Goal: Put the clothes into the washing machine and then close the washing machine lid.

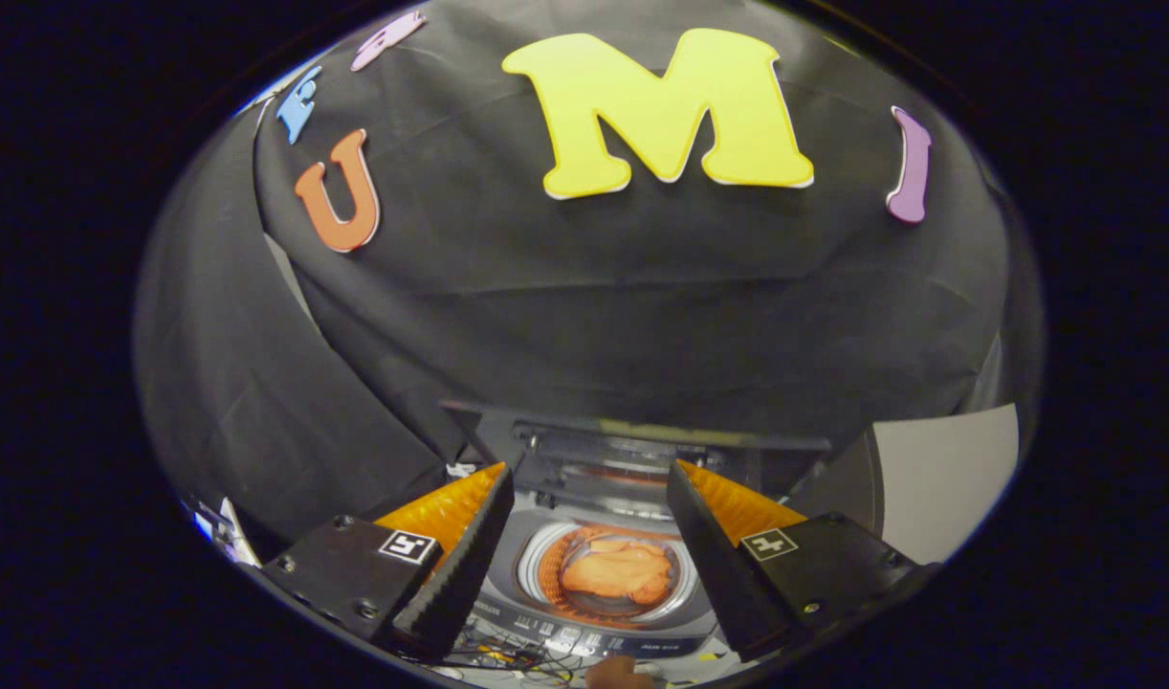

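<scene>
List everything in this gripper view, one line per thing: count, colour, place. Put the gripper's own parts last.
washing machine: one, grey top, below and between the fingers, drum open to view.
lid: one, dark, standing raised behind the drum, against the black cloth.
drum: one, orange inside with a pale ring round it, in the middle of the machine top.
clothes: one orange bundle, lying inside the drum.
control panel: one dark strip with small buttons, along the machine's near edge.
cables: several, thin and dark, a tangle just in front of the control panel.
black cloth: one, the wall behind the machine.
gripper: one, black jaws with orange sides, open, spread over the drum, holding nothing.
</scene>
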Tool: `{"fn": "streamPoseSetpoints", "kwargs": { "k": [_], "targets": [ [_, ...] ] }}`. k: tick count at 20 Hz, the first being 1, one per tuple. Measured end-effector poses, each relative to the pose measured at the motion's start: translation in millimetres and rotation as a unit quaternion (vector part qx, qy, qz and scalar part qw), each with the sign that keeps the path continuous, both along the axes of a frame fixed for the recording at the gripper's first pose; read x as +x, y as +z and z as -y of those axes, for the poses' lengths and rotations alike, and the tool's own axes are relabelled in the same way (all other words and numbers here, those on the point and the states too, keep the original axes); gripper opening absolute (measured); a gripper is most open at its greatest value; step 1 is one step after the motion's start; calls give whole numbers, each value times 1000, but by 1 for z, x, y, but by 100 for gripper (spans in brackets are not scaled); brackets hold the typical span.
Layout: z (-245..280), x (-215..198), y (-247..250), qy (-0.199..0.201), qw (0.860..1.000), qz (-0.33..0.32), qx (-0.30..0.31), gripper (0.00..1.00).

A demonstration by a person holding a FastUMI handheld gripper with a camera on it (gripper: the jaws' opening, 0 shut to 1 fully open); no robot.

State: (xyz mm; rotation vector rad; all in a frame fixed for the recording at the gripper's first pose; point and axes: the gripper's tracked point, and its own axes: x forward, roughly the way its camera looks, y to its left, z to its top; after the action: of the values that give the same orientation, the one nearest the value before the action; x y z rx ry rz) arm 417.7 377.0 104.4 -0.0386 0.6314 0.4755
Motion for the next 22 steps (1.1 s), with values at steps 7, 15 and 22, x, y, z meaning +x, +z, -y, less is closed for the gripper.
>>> {"fn": "streamPoseSetpoints", "kwargs": {
  "k": [7, 15, 22],
  "targets": [
    [-27, 68, -28, -43, 999, -20, -10, 100],
    [-32, 87, -59, -73, 997, -31, -11, 100],
    [-34, 88, -59, -54, 998, 29, -1, 100]
  ]
}}
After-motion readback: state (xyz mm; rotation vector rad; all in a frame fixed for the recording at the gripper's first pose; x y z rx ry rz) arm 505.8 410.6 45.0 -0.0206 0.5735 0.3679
